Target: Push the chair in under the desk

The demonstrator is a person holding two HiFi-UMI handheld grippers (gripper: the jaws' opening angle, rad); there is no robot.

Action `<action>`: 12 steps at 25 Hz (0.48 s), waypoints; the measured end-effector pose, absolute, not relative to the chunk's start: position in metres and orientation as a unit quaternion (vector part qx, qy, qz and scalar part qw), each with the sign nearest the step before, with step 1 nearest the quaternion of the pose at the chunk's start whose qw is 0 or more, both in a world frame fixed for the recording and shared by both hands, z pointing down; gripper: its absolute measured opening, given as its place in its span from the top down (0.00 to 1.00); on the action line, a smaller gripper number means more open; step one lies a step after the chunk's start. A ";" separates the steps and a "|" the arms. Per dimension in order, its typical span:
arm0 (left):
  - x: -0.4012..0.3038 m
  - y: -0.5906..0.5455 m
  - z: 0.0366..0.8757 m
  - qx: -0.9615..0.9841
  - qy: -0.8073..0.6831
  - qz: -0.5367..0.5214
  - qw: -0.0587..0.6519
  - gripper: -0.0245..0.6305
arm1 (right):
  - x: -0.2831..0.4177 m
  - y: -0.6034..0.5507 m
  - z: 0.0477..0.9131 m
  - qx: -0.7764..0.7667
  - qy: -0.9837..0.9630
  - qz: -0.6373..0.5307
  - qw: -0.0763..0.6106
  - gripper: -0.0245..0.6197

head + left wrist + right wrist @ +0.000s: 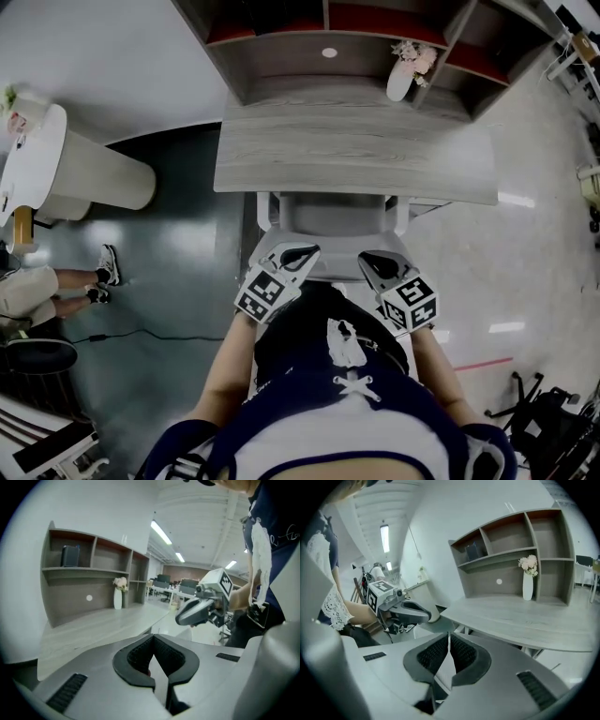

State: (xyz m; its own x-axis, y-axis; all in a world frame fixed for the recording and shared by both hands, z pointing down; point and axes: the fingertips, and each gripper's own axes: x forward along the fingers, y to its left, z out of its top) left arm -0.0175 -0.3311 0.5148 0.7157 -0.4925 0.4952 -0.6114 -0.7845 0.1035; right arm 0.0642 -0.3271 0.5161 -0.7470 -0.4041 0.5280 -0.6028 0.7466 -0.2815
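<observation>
**Chair tucked at the bench, both grippers shut and empty**

The chair is pale grey, with a smooth, rounded back and lighter side pieces. It stands at the middle of the near edge of the bench. Its seat is out of sight beneath the top, and only the back shows in front of the edge.

The left gripper and the right gripper hang just short of the chair back, side by side and apart from each other. Each gripper view shows the jaws closed, their dark ribbed pads meeting along a seam with nothing gripped between them. Neither touches the chair, as far as I can tell.

The bench top is a broad slab of grey, wood-grained board with a straight front edge. Behind it rises a shelf unit of the same grey board, divided into open square compartments whose upper ones are lined in reddish brown. One upper compartment holds a dark flat thing standing upright; the others I can see look bare. A small white disc sits on the back panel.

A slim white vase stands upright at the back right of the bench and holds a bunch of pale pink flowers. The floor to the left is dark and glossy.
</observation>
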 end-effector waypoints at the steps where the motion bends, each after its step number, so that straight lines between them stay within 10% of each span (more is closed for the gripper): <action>1: -0.015 -0.336 0.510 0.916 -0.314 0.215 0.127 0.95 | 0.061 -0.329 0.513 0.281 -0.910 0.213 0.218 0.93; 12: 0.011 -0.353 0.491 0.918 -0.341 0.160 0.123 0.95 | 0.032 -0.347 0.482 0.311 -0.923 0.163 0.158 0.94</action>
State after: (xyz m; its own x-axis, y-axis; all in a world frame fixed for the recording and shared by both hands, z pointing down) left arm 0.0110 -0.3532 0.4907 0.7167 -0.5867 0.3769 -0.6650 -0.7377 0.1161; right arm 0.0318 -0.3473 0.4822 -0.7568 -0.5224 0.3930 -0.6254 0.7535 -0.2027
